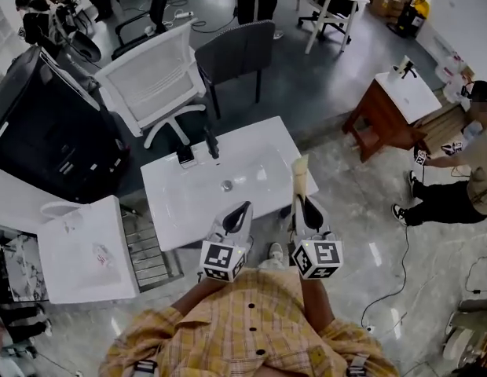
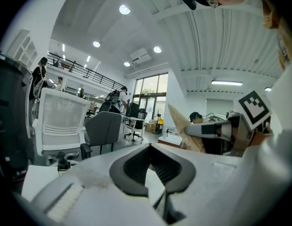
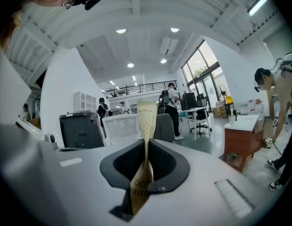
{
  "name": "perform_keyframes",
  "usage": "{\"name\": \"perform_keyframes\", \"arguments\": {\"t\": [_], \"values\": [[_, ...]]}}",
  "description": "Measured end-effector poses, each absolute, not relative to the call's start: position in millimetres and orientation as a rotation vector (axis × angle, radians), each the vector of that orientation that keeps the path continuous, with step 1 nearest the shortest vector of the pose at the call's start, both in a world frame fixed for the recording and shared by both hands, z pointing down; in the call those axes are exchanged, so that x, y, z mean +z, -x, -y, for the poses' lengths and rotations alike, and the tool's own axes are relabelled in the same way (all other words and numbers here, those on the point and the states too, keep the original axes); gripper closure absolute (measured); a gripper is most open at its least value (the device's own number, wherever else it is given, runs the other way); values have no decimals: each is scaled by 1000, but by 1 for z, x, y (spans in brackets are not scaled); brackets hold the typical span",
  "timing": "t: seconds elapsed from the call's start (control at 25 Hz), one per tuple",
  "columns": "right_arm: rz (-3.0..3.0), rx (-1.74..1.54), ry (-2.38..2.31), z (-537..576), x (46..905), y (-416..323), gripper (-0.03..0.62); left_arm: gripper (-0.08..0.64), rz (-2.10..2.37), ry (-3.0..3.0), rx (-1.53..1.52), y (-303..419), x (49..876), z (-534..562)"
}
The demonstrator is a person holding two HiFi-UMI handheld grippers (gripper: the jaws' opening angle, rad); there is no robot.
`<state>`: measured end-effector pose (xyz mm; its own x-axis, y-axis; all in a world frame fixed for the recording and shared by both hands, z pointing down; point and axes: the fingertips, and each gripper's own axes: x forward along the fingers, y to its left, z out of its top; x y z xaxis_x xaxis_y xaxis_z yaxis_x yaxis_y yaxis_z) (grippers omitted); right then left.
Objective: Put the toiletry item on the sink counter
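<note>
The toiletry item is a long kraft-paper toothbrush packet [image 1: 300, 181]. My right gripper [image 1: 306, 207] is shut on its lower end, and the packet stands upright over the right edge of the white sink counter [image 1: 181, 203]. In the right gripper view the packet [image 3: 146, 121] rises from between the jaws of that gripper [image 3: 145, 163]. My left gripper [image 1: 242, 213] hovers over the counter's front edge, shut and holding nothing. In the left gripper view its jaws [image 2: 154, 167] meet, and the packet [image 2: 186, 126] shows off to the right. The basin has a drain [image 1: 226, 185] and a black faucet [image 1: 212, 143].
A small dark item [image 1: 185, 156] lies on the counter beside the faucet. A white chair [image 1: 153, 77] and a grey chair [image 1: 236, 53] stand behind the sink. Left are a black cabinet [image 1: 47, 124] and a second white unit [image 1: 86, 250]. Right are a wooden vanity [image 1: 393, 104] and a crouching person [image 1: 463, 179].
</note>
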<state>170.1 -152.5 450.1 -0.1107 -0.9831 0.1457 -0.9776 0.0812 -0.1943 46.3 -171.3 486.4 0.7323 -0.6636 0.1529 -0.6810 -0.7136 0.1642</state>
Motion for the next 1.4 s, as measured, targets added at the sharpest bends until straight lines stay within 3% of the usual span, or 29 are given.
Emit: {"name": "perform_keyframes", "arguments": {"t": [0.72,1.4], "values": [[-2538,-557,1916,246,510,-259,563,560,1288,-2558,252,-134,515,227],[-2589,-806,1972,300,626,-296,563,560,1401,-2421,392,-134,552,213]]}}
